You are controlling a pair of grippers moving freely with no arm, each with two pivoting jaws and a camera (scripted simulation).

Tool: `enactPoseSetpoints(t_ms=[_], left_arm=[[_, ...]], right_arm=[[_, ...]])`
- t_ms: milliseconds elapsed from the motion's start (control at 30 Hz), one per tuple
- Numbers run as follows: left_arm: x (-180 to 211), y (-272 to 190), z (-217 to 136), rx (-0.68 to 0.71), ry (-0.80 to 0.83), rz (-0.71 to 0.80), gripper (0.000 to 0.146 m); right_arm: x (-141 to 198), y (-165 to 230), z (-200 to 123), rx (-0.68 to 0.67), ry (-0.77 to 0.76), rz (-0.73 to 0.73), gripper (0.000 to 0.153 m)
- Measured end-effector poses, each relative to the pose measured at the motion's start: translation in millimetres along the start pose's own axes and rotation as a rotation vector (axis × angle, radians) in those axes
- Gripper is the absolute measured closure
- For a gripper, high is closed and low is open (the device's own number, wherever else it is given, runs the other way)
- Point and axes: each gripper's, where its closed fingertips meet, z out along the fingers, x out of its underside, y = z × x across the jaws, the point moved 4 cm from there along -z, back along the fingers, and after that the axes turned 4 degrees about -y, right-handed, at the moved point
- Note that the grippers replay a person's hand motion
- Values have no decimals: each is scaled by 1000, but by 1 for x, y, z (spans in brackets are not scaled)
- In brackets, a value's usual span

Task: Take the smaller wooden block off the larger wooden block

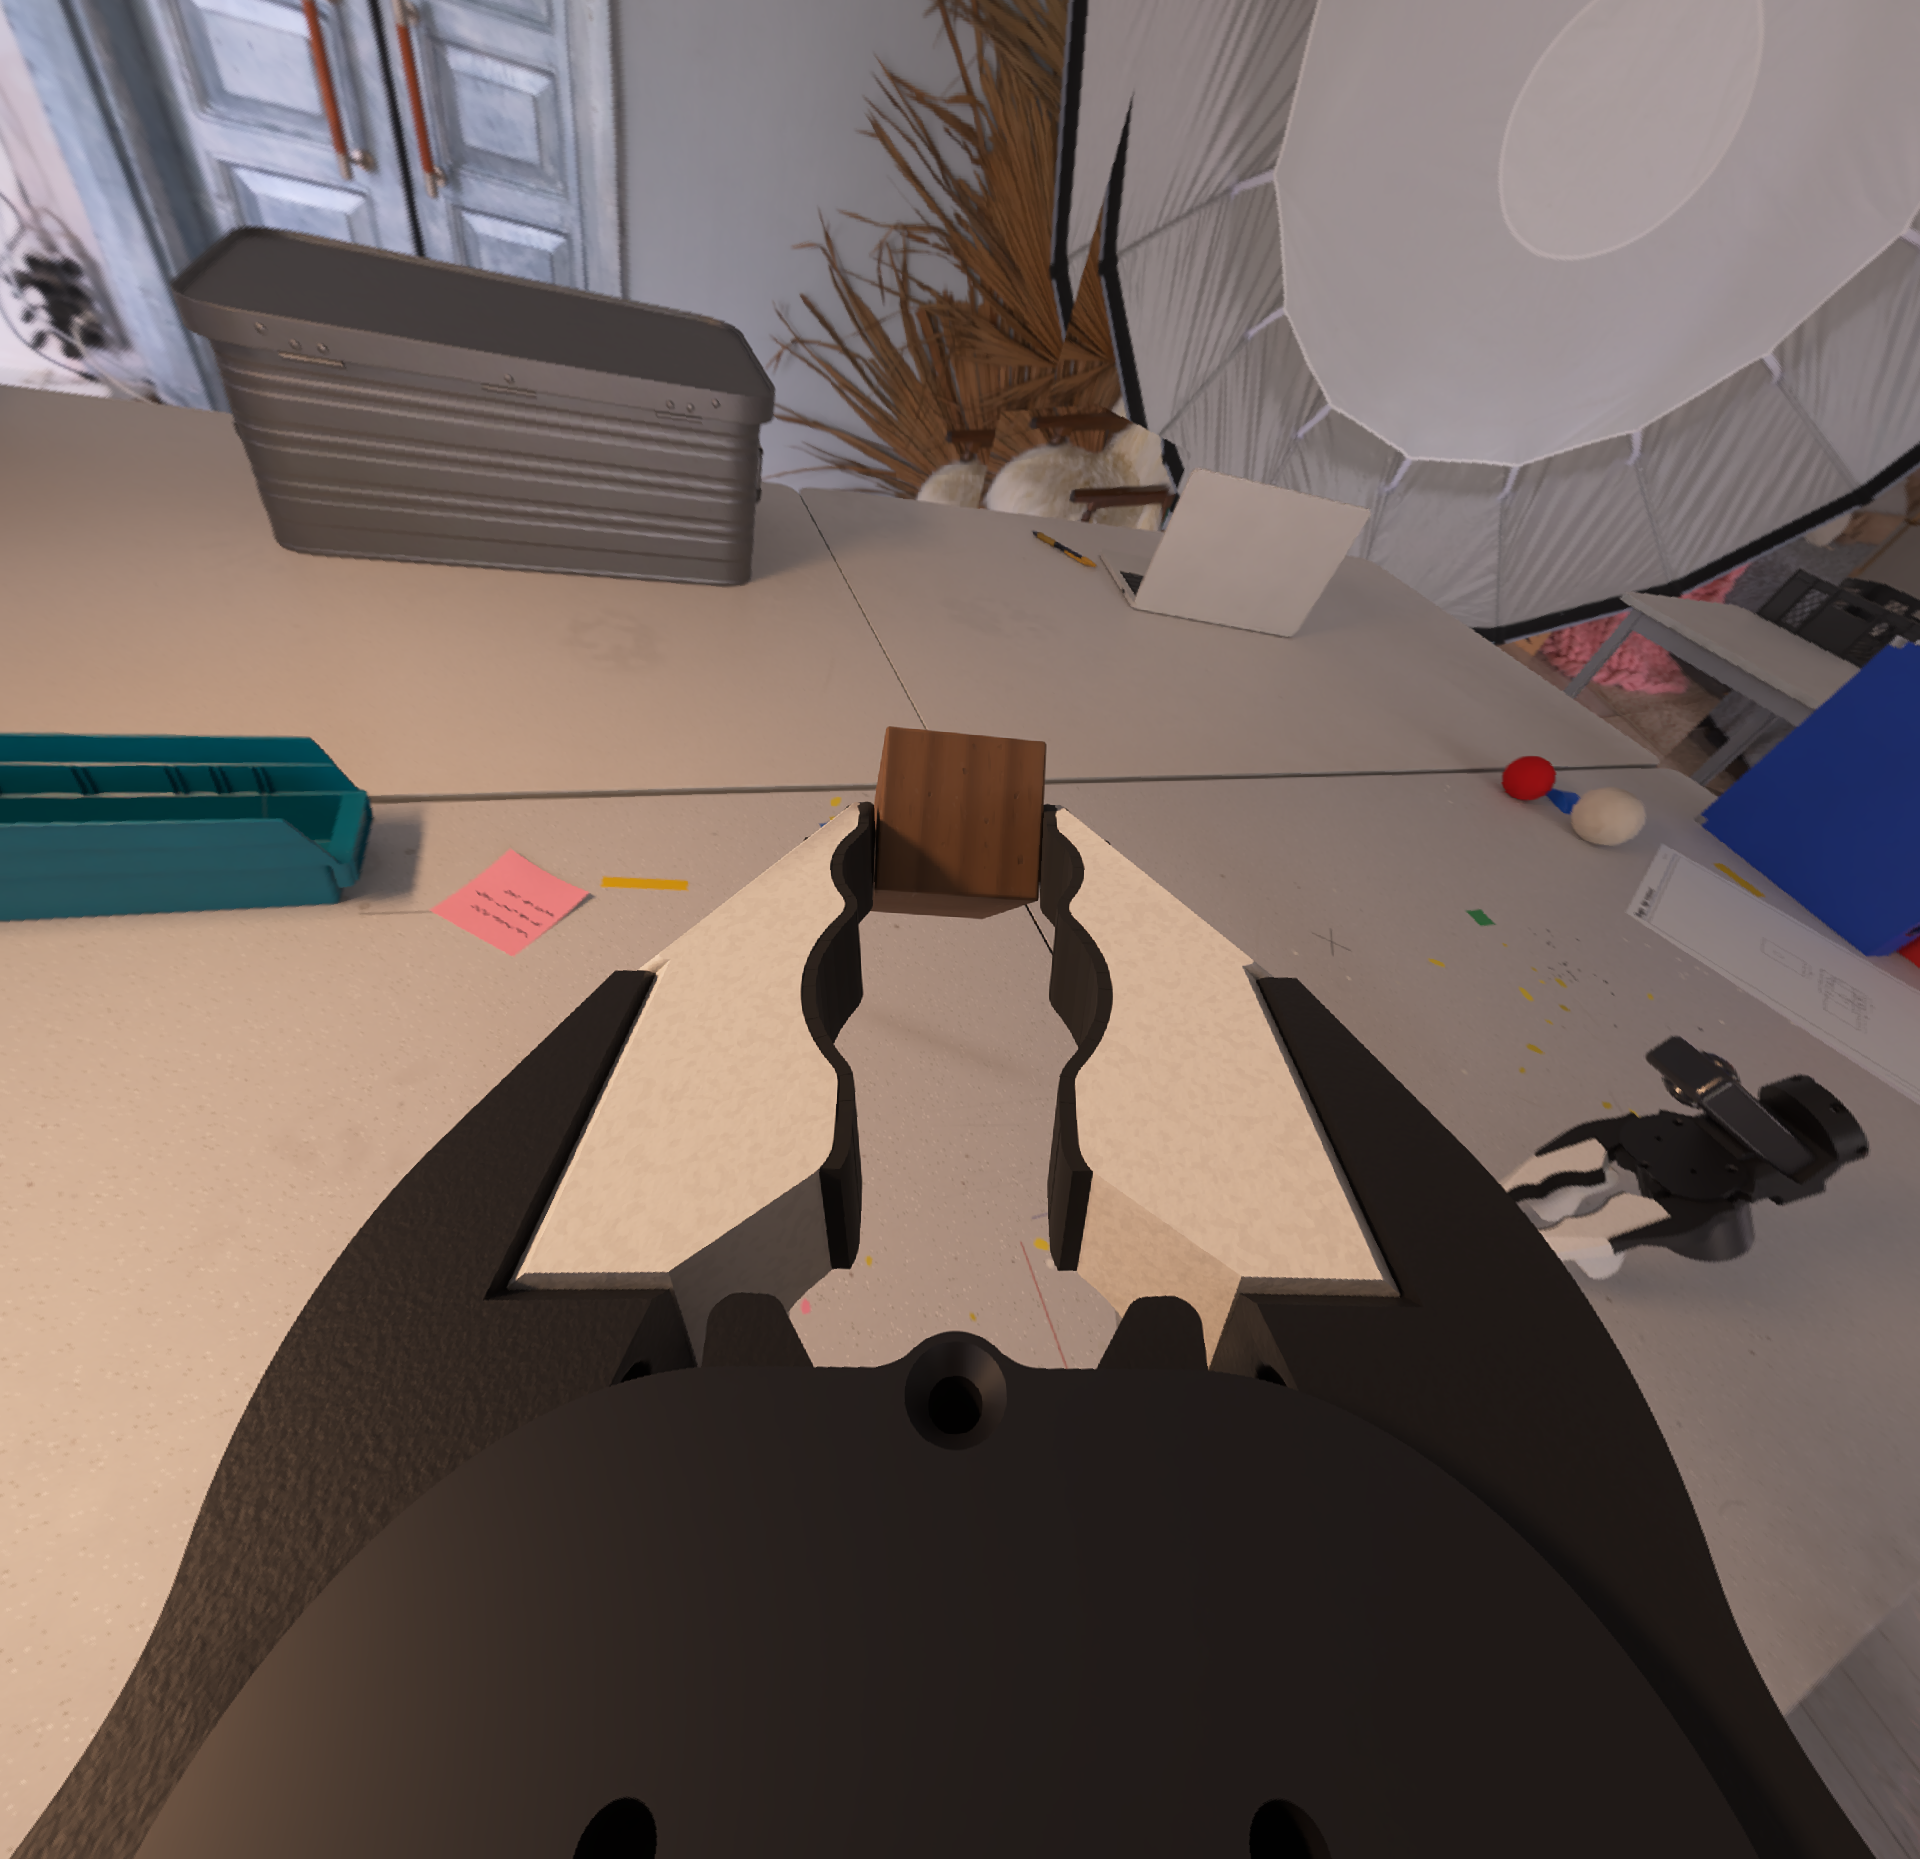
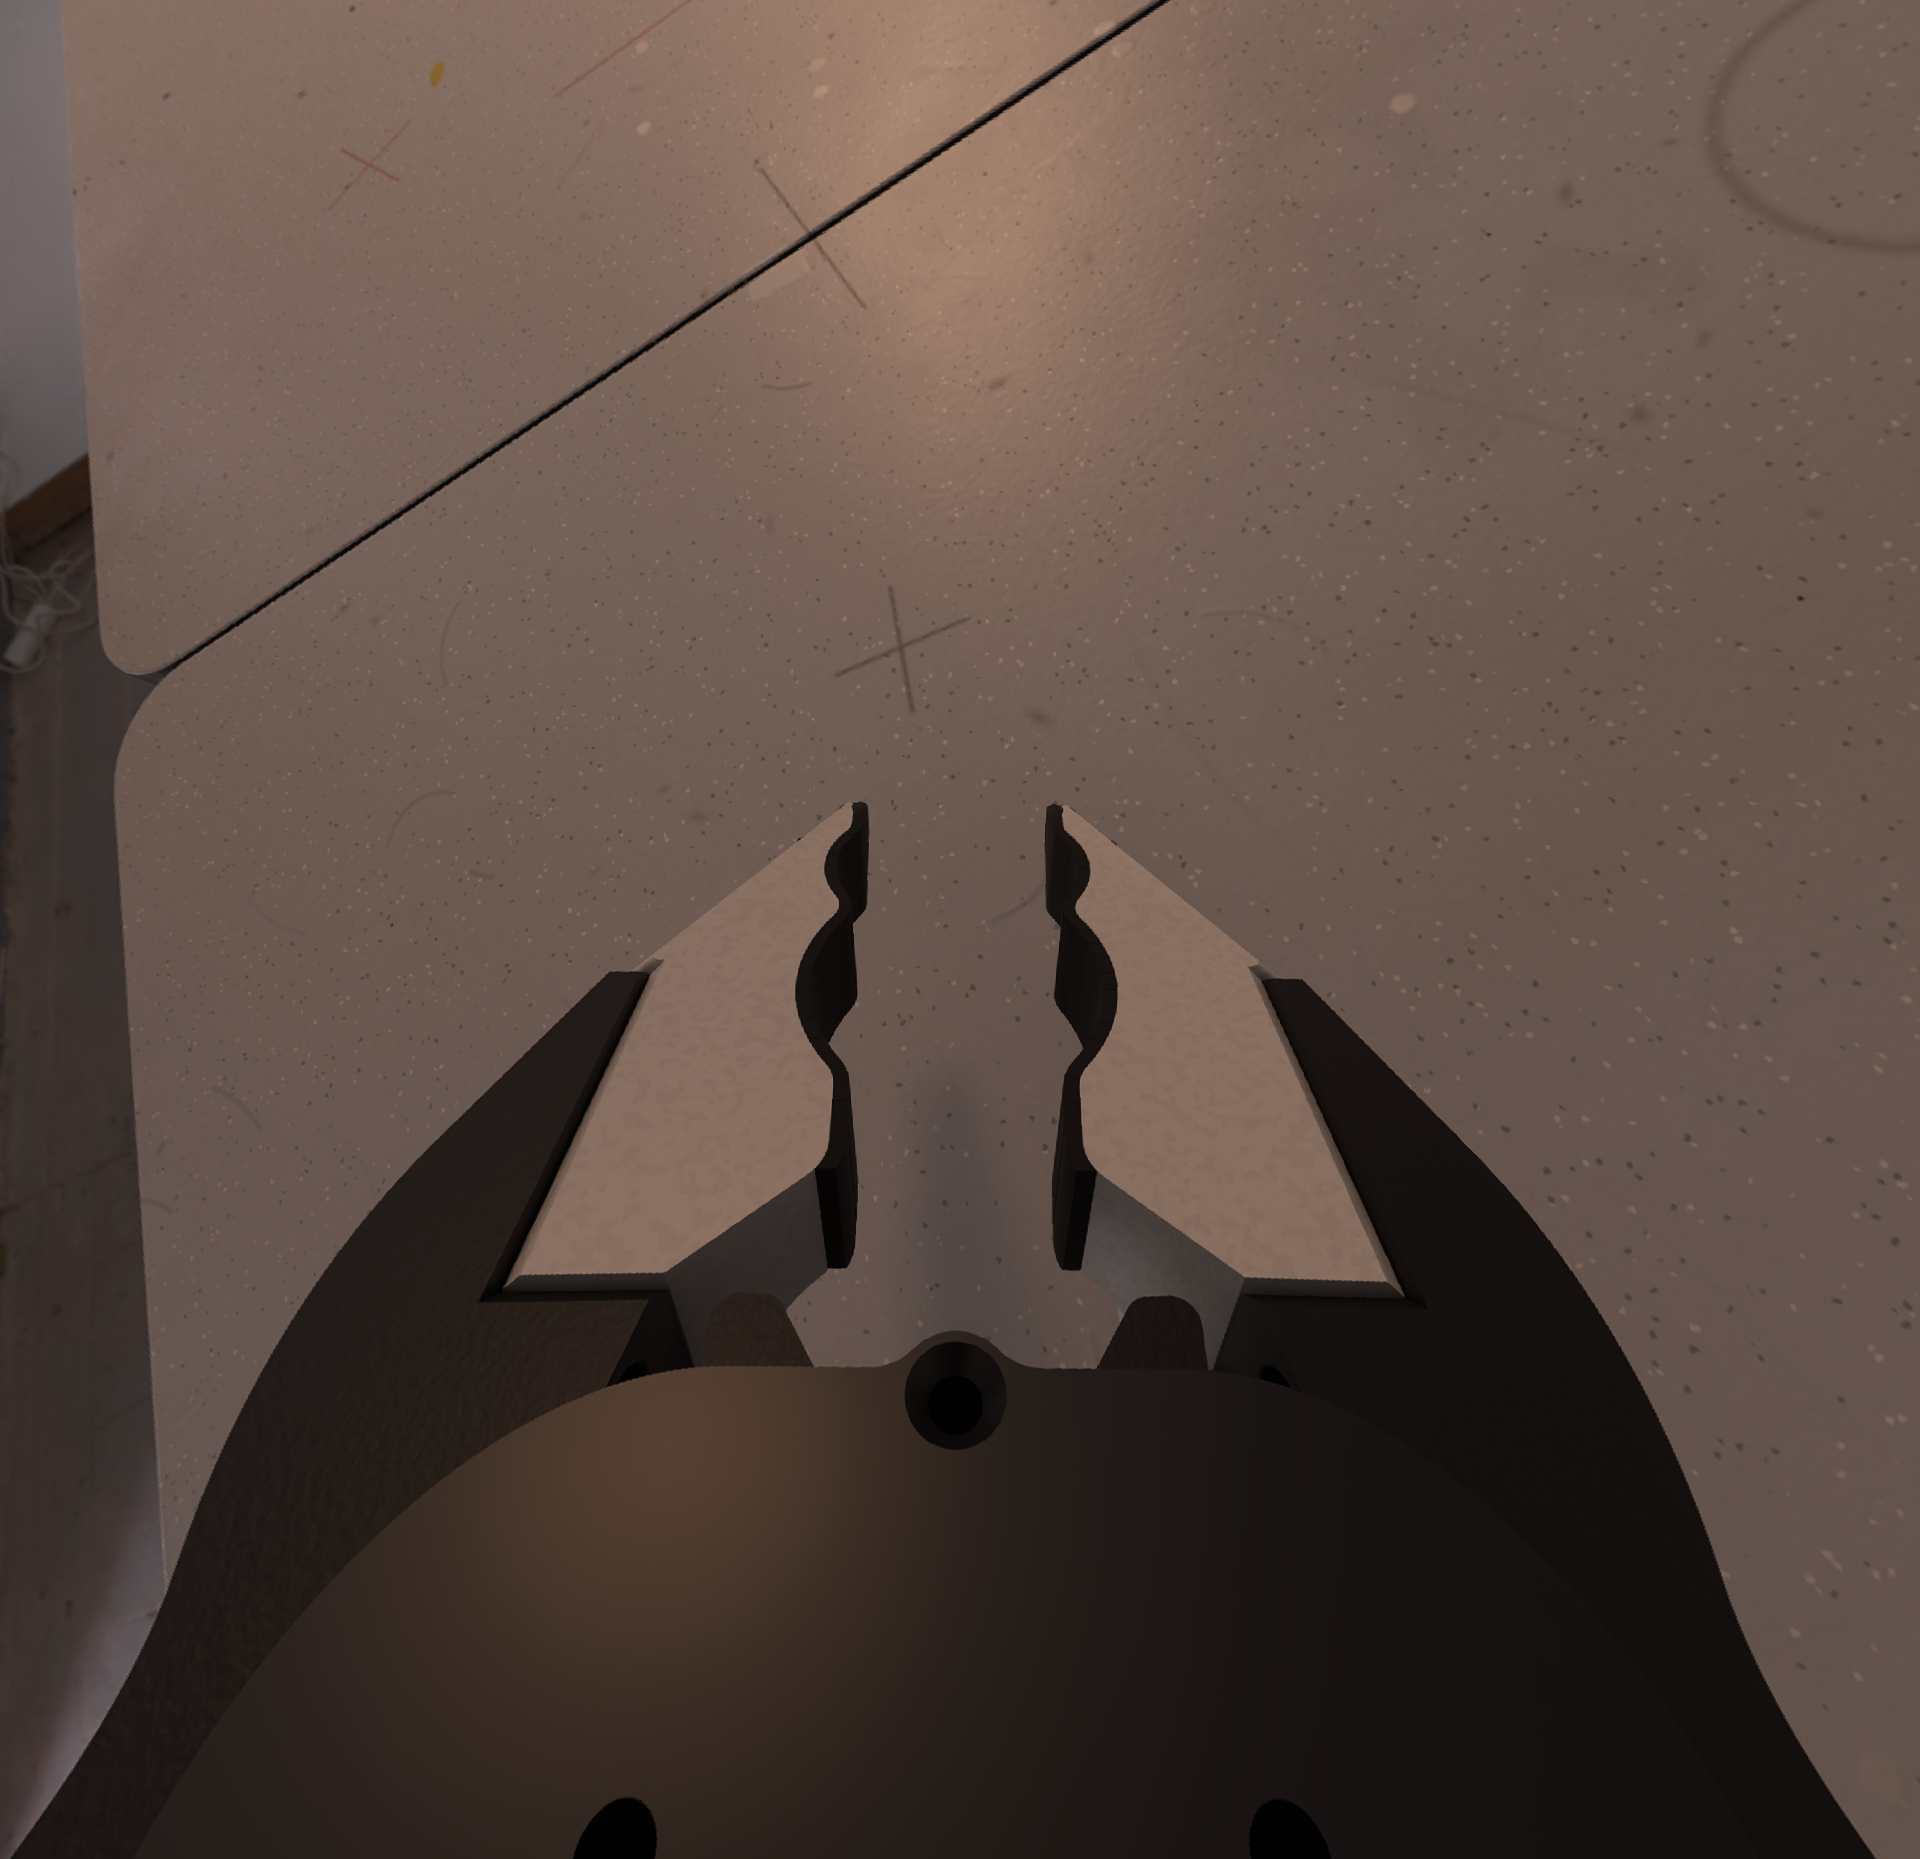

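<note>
The small block (image 1: 958, 824) is seen pinched between the tips of the left hand-held gripper (image 1: 958, 843). It is held up in the air, above the surface (image 1: 623, 666), and its underside can be seen with nothing touching it. The big block is not seen in either view, so where it is cannot be told. From this it is judged that the lifting part is mostly done: the small block seems to be off the big one. What may be left is for the small block to be set down on the surface and let go.

Going from left to right, a teal bin (image 1: 177, 822), a pink note (image 1: 509, 900) and then the held block are seen.

The right hand-held gripper (image 2: 958, 822) is spread apart, with nothing between its tips. It is pointed down at the bare surface (image 2: 1351, 562). It is also seen well off to the right (image 1: 1558, 1212) of the block.
</note>
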Motion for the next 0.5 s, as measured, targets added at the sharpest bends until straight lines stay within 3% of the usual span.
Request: enactPoseSetpoints(t_ms=[233, 500], left_arm=[[-10, -10, -1, 38, -12, -16, 115], [-30, -39, -26, 63, -58, 21, 115]], right_arm=[[4, 5, 4, -6, 23, -22, 119], [5, -3, 0, -3, 5, -3, 119]])
